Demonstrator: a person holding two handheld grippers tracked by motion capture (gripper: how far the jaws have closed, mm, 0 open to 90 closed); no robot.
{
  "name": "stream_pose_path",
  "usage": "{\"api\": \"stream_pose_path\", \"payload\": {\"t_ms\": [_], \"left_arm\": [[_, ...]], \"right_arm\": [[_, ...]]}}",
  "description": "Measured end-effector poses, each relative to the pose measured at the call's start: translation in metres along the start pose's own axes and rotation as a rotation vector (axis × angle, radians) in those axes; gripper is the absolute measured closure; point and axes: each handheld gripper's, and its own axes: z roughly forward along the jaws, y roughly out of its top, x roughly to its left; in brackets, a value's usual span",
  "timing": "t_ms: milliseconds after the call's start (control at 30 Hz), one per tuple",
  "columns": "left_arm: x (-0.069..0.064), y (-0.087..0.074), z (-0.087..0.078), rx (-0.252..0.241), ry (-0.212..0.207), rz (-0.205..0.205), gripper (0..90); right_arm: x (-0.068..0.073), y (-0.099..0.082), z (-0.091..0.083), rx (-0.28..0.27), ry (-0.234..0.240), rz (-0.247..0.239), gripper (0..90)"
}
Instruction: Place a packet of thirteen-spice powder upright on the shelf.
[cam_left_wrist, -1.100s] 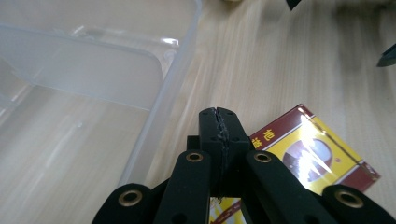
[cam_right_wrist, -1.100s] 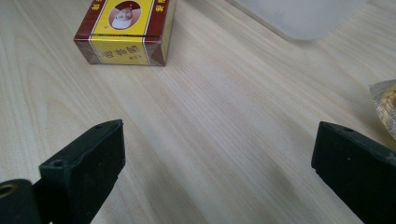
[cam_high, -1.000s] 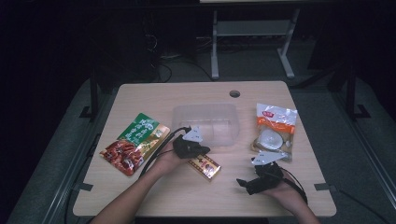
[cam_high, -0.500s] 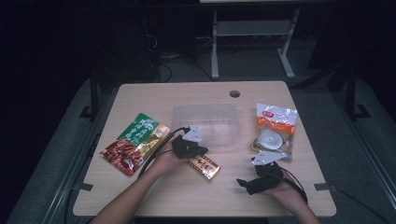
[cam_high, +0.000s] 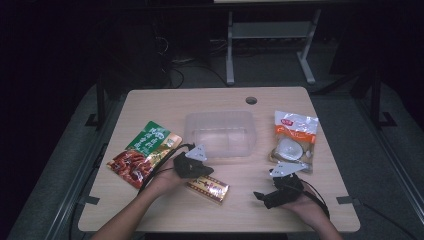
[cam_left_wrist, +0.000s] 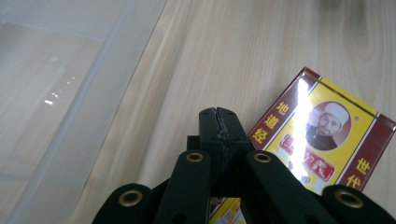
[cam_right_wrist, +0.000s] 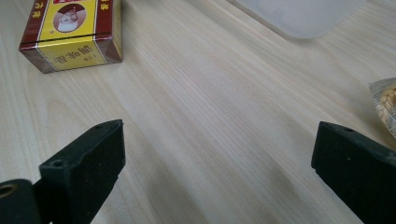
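The near end of the red and yellow box (cam_left_wrist: 317, 140) is hidden under the black links of the left hand-held gripper (cam_left_wrist: 218, 116) in the left gripper view, and its right corner runs off the edge there. In the right gripper view the far end of the box (cam_right_wrist: 74, 28) is cut off at the top, and a crinkled packet edge (cam_right_wrist: 385, 105) barely enters at the right; what it holds cannot be made out from there. The print on the box is too small to read from the high view.

Counted on the bench (cam_high: 165, 107): one box (cam_high: 209, 188), one clear plastic tub (cam_high: 220, 134), two food packets, namely a green and red one (cam_high: 142, 152) at the left and an orange and white one (cam_high: 294, 140) at the right, and two hand-held grippers.

The box lies flat on the bench in front of the tub, between the two hands. Its long axis runs slantwise, from the left hand-held gripper (cam_high: 192, 167) down toward the near right.

The left hand-held gripper has its jaws pressed together with nothing between them, the tips above the bench just beside the box's upper left end. The right hand-held gripper (cam_right_wrist: 217, 158) is spread wide over bare wood, well apart from the box; in the high view it (cam_high: 262, 196) sits near the bench's front edge.
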Motion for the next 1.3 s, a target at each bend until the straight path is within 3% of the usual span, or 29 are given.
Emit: {"api": "stream_pose_path", "payload": {"t_ms": [200,500,700,1000,1200,1300], "left_arm": [[0.013,-0.009,-0.007,0.006,0.021,-0.04,89.8],[0.01,-0.022,-0.015,0.046,0.015,-0.041,89.7],[0.0,-0.039,-0.03,0.06,0.001,-0.06,89.7],[-0.03,-0.051,-0.038,0.053,-0.071,-0.091,89.7],[-0.037,-0.052,-0.042,0.05,-0.053,-0.091,89.5],[-0.034,-0.05,-0.054,-0.006,-0.033,-0.125,78.7]], "right_arm": [[0.0,0.0,-0.001,-0.004,-0.001,-0.004,2.5],[0.001,0.0,-0.001,-0.004,0.001,-0.006,2.5],[0.0,0.0,0.0,-0.003,-0.001,-0.004,2.5],[0.001,0.0,0.0,0.0,-0.002,-0.006,2.5],[0.001,0.0,0.0,-0.001,0.0,-0.009,2.5],[0.001,0.0,0.001,-0.001,0.001,-0.011,2.5]]}}
